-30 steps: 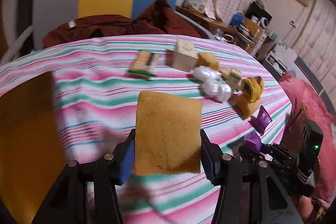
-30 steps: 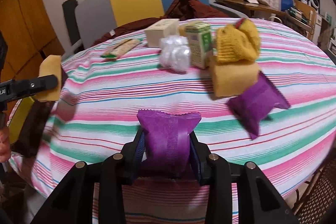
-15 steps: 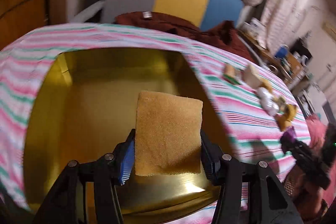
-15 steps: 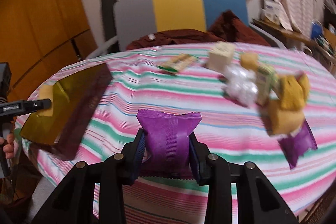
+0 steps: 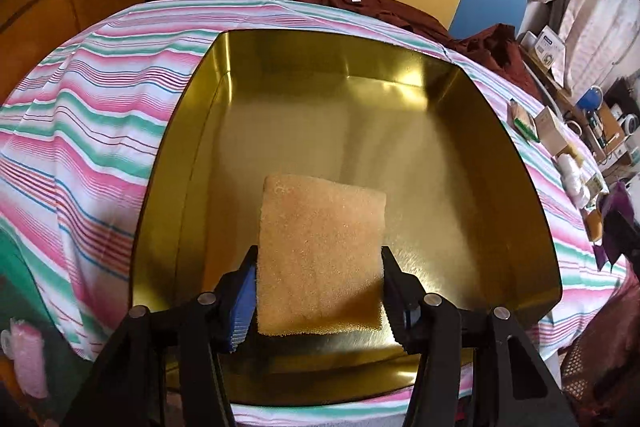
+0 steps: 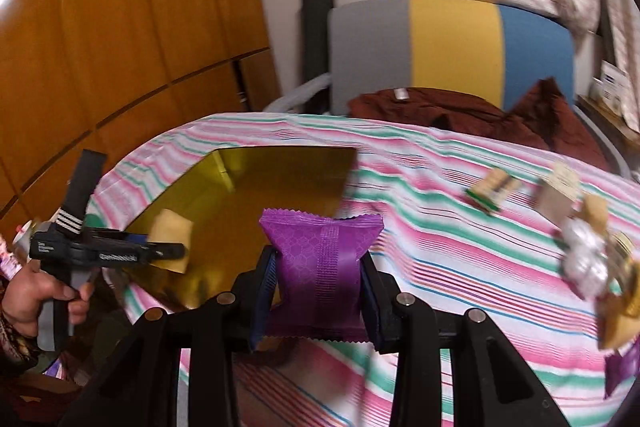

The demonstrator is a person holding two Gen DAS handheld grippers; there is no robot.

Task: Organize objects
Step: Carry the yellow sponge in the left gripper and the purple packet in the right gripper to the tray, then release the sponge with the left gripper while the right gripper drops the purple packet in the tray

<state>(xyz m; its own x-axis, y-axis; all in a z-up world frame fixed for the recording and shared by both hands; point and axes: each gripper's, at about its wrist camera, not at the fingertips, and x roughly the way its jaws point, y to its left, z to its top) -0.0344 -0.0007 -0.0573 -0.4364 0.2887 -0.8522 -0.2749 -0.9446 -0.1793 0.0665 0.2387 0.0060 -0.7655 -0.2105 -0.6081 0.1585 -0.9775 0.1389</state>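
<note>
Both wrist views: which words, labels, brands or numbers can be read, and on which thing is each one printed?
No text reads clearly in either view.
Left gripper: white lettering on its black side, too blurred to read.
White box on the far shelf: blue printing, too small.
Carton on the striped tablecloth: blurred.
Purple packet between the right gripper's fingers: pattern only, no words.

Glossy metal tray, porous sponge

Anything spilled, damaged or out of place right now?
Nothing stands out. The left gripper holds a yellow sponge over the empty gold tray; the right gripper holds an intact purple packet.
</note>
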